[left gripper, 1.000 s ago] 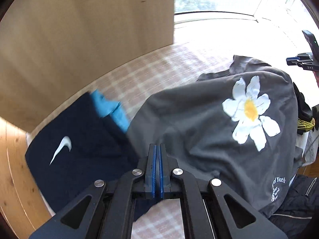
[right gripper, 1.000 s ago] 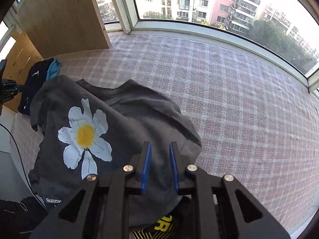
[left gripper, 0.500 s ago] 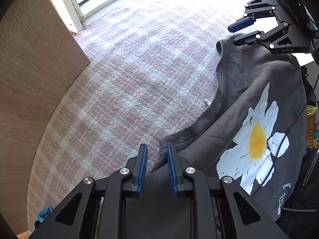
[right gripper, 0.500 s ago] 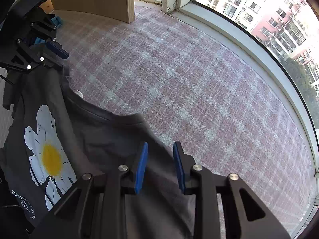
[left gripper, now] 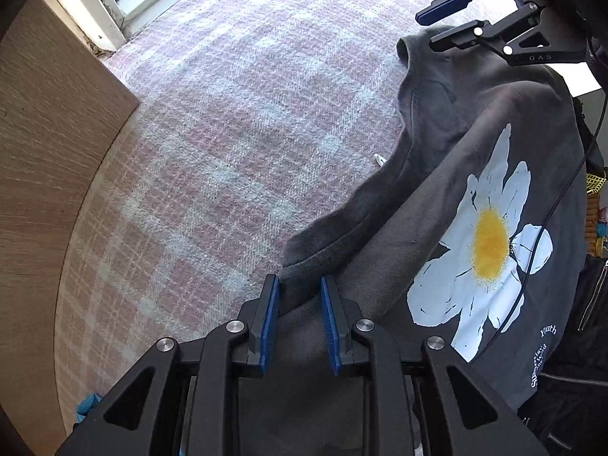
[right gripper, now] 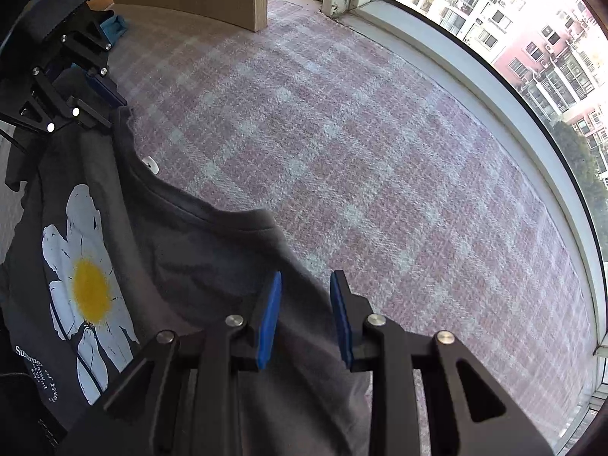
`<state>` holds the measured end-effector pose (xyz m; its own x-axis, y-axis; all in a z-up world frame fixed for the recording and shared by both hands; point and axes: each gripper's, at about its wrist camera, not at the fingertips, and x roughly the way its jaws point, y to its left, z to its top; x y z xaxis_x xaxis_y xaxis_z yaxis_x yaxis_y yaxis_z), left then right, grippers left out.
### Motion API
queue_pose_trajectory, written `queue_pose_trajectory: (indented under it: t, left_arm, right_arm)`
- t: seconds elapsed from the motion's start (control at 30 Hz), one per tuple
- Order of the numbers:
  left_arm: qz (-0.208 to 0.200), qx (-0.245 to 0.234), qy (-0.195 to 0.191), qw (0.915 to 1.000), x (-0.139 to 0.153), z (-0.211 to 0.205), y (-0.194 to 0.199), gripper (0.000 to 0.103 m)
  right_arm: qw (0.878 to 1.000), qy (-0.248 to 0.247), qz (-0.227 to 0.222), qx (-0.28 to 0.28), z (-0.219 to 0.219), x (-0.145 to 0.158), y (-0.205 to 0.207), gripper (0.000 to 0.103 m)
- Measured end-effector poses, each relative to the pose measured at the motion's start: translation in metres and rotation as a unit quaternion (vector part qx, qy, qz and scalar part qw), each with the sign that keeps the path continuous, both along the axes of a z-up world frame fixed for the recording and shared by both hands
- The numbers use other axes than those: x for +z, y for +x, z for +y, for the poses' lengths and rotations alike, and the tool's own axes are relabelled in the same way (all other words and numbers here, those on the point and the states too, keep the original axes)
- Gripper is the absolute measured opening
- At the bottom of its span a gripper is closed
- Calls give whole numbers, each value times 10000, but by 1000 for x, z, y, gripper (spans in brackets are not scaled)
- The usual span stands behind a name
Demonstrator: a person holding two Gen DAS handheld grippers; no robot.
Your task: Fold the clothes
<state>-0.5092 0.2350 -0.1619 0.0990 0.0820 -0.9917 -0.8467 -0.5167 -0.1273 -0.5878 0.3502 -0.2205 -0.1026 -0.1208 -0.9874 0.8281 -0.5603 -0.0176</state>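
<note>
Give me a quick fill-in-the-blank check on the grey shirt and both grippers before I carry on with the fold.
1. The print on the grey shirt is a white flower with a ____ centre.
2. The shirt lies on a ____-patterned cloth in pink and white.
3. The fabric between the pads of the left gripper is the shirt's ____ colour.
4. Both the left gripper and the right gripper have pads coloured ____.

Missing words: yellow; checked; grey; blue
</note>
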Motion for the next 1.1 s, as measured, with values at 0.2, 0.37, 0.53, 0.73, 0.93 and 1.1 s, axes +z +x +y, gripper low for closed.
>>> queue_pose_trajectory:
  t: [0.2,0.37,0.53,0.73,0.93,1.1]
  left_arm:
    - [303,128,177,9993,5,-10,14,8]
    - [614,423,365,9966,19,-23,20,6]
    - [1202,614,304,9904,43,-31,19,5]
    - [1592,814,234,9836,59,-34,1,4]
    - [2002,810,-177,9762,30,-8,-37,2]
    - [2192,782,-350,9719,19,-5,-38,10]
  right_arm:
    - [9999,-69,-58,-57,1,-11,4,25]
    - [9989,-356,-30,-319,9,-2,5,6]
    - [9947,-771,85,-671,17,21,1,6]
    - [9893,-850,251,-1161,15,34,-28,5]
    - [9777,-316,722,-1948,12,18,-64,0]
    - [9673,-283,630,-2439,20,6,-91,1]
